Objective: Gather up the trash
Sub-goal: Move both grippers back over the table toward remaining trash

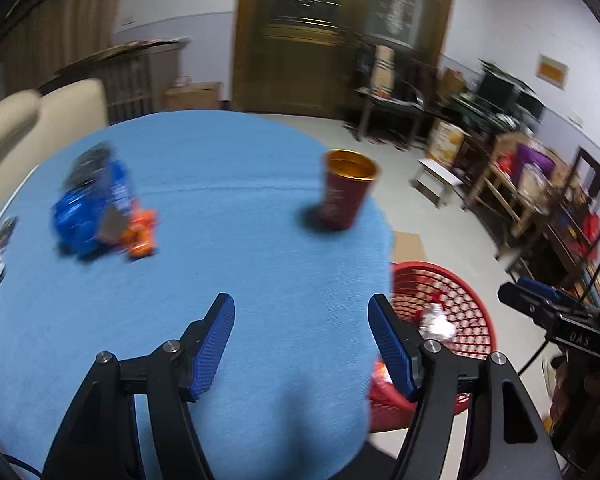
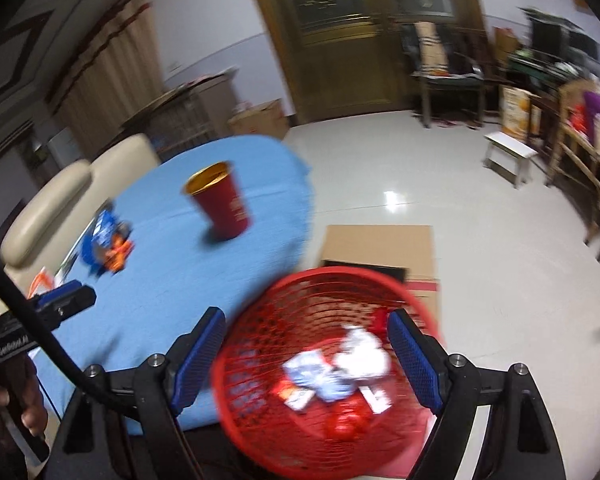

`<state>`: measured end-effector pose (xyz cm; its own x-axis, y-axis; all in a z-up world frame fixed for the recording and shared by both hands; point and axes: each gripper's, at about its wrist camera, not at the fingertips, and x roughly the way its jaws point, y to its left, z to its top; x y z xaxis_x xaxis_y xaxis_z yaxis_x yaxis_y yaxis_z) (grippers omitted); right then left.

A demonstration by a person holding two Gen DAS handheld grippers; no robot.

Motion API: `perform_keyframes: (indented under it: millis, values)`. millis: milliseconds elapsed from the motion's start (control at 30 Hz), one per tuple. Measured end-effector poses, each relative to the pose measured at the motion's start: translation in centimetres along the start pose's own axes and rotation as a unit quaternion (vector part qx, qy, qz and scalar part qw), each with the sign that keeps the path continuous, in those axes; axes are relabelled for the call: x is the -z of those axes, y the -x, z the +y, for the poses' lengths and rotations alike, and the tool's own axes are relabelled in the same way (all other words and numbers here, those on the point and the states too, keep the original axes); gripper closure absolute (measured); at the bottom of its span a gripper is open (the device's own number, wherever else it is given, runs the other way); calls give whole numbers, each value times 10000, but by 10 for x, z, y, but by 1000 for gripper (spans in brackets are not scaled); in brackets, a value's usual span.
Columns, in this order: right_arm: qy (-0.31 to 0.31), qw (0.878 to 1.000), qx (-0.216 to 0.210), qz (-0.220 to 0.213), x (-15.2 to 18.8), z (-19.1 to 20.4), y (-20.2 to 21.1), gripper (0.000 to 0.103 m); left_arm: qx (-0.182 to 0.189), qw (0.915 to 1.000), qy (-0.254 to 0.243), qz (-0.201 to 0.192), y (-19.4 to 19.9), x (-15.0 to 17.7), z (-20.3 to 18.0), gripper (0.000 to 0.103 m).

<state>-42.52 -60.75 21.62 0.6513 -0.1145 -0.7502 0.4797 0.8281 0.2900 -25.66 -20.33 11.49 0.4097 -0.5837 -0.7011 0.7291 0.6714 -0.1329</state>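
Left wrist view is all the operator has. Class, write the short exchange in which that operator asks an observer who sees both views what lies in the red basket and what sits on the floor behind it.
Operator: I see only one pale crumpled piece through the basket's mesh. What else is inside?
Observer: The right wrist view looks down into the red basket: several white and pale blue crumpled wrappers and some red pieces at the bottom.
Operator: What is the brown patch behind it?
Observer: A flattened cardboard box lying on the floor.
Operator: Is the right gripper holding anything?
Observer: No, the right gripper is open and empty above the basket.
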Motion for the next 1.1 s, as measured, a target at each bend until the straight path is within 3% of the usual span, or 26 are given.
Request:
perform_keyframes:
  millis: [267, 400, 533, 867, 1100]
  values:
    - [862, 9945, -537, 263, 8, 92, -16, 17, -585, 9944, 840, -278, 37, 26, 82, 32]
    - [1266, 9883, -759, 381, 14, 134, -25, 18, -1008, 9874, 1164, -360, 50, 41, 118, 32]
    - [1554, 9827, -890, 474, 16, 165, -33, 17, -1200, 9815, 1437, -406, 58, 52, 149, 32]
    - [1869, 9719, -1266, 663, 7, 227, -65, 17, -1392, 9721, 1825, -492, 65, 67, 190, 32]
    - [1958, 9697, -1236, 785, 16, 246, -84, 18, -1427, 9711, 1861, -438, 61, 70, 199, 32]
